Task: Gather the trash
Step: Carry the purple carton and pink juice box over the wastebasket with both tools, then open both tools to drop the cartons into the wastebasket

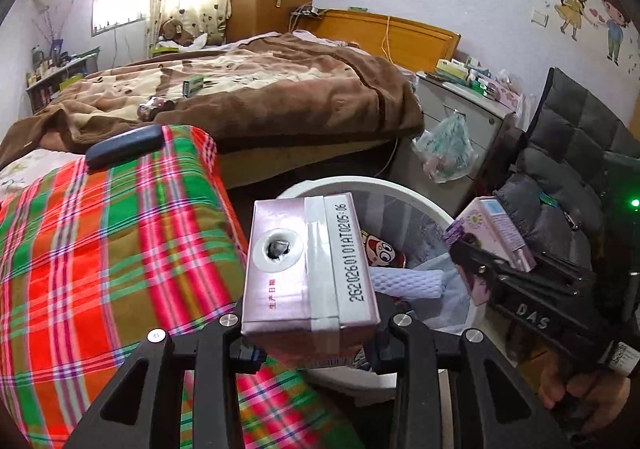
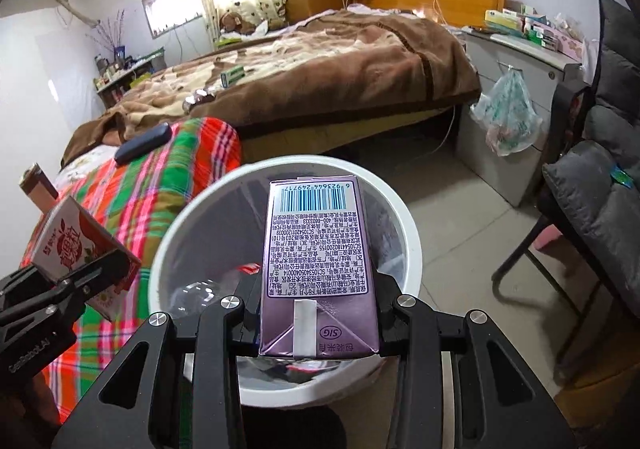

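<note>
My left gripper (image 1: 311,323) is shut on a pink drink carton (image 1: 308,269) with a punctured straw hole, held over the near rim of a white trash bin (image 1: 360,183). In the bin lie a cartoon-printed wrapper (image 1: 380,249) and white foam netting (image 1: 404,283). My right gripper (image 2: 318,313) is shut on a purple drink carton (image 2: 320,261), barcode side up, above the bin (image 2: 404,217). In the left wrist view the right gripper (image 1: 494,261) and its purple carton (image 1: 490,227) show at the bin's right side. In the right wrist view the left gripper (image 2: 80,273) and its carton (image 2: 72,245) show at the bin's left.
A plaid quilt (image 1: 100,249) with a black case (image 1: 126,145) on it lies left of the bin. Behind is a bed with a brown blanket (image 2: 340,61), a green box (image 2: 233,75) and a shiny wrapper (image 2: 198,97). A plastic bag (image 2: 508,117) hangs on a grey cabinet; a cushioned chair (image 2: 592,189) stands right.
</note>
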The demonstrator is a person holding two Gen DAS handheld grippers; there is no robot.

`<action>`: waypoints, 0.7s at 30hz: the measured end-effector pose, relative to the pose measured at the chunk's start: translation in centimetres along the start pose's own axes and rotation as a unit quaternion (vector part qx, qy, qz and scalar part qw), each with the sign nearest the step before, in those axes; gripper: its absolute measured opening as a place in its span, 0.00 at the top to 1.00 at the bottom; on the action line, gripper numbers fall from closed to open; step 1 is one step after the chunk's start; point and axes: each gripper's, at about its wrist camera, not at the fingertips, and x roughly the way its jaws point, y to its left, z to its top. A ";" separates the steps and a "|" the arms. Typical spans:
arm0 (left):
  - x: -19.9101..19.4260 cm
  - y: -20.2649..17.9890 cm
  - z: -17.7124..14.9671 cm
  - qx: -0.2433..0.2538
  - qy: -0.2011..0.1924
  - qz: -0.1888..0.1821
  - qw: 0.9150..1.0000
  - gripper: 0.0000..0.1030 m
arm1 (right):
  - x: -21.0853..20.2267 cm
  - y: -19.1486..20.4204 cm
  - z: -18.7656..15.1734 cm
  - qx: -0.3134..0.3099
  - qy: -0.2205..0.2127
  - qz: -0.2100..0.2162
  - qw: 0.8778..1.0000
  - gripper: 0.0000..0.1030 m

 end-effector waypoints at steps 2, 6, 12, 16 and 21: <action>0.9 -0.4 0.2 0.001 0.009 -0.002 1.000 0.64 | 0.4 -0.3 0.0 -0.002 0.007 0.004 1.000 0.63; 2.0 -0.5 0.1 -0.004 0.023 -0.004 1.000 0.59 | 1.1 -0.4 -0.1 -0.014 0.018 0.010 1.000 0.63; 2.2 -0.9 0.1 -0.002 0.023 -0.002 1.000 0.47 | 1.0 -0.4 -0.2 -0.021 0.018 0.005 1.000 0.46; 1.6 -0.6 0.3 -0.010 0.014 0.000 1.000 0.41 | 0.4 -0.7 0.0 -0.017 0.010 0.008 1.000 0.43; 0.6 -0.3 0.5 -0.018 0.002 0.001 1.000 0.40 | 0.0 -0.3 0.0 -0.017 0.003 0.004 1.000 0.43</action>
